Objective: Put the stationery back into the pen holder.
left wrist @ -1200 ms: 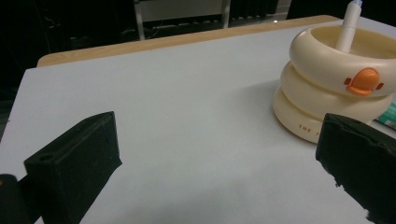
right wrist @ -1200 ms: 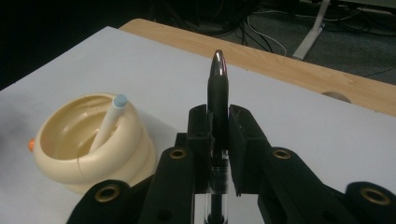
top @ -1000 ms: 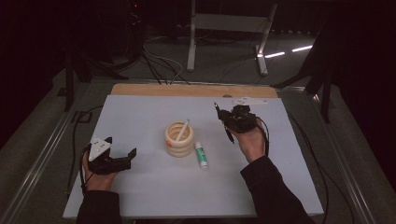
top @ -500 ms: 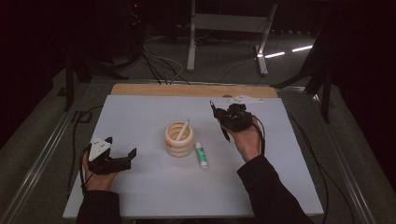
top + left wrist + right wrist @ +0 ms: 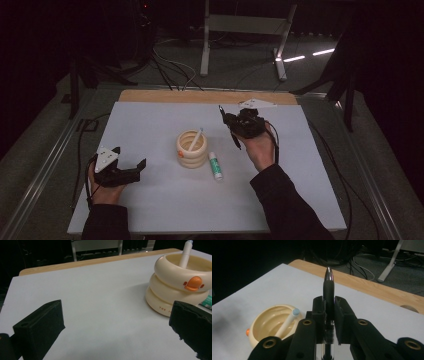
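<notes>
Now the right gripper (image 5: 231, 126), clenched on a glossy black pen (image 5: 328, 290), has tipped that pen more upright since a moment ago near the table's far edge, probably readying it for the cream ringed holder (image 5: 192, 149) at mid-table. A white pen (image 5: 195, 139) already leans inside, and the left gripper (image 5: 131, 162) rests released near the left edge.

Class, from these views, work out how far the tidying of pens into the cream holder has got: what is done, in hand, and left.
Done: one white pen leans inside the cream holder. In hand: the right gripper is shut on a black pen, held above the table beside the holder, not yet in it. Left: that pen, and probably the glue stick lying by the holder. The left gripper rests open.
</notes>
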{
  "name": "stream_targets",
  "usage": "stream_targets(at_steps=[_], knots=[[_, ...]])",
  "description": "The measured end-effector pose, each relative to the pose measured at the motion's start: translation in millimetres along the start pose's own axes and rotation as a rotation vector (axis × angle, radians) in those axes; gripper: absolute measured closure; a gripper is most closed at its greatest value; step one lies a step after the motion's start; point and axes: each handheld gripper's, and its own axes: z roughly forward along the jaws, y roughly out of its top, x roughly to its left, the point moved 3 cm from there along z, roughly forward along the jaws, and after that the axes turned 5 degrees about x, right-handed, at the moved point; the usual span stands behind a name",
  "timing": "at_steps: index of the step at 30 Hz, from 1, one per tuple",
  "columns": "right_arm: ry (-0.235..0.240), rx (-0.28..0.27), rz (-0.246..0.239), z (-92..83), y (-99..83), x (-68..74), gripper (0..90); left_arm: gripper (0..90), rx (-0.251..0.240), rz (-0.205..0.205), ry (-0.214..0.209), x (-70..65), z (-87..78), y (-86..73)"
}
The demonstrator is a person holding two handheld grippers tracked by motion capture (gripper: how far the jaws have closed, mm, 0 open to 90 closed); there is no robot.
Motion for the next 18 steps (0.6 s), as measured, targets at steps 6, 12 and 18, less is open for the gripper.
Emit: stream_targets(at_steps=[6,12,18], knots=[[0.015,-0.007,-0.009,3.5,4.9,5.1,80.2,0.1,0.000,0.000,-0.002,-0.1,0.4,-0.1],[0.027,-0.007,-0.022,8.2,8.6,10.7,80.2,0.1,0.000,0.000,-0.002,-0.1,0.4,-0.2],[0.041,-0.016,-0.030,9.8,13.3,15.3,80.2,0.1,0.000,-0.002,-0.003,0.0,0.4,-0.4]])
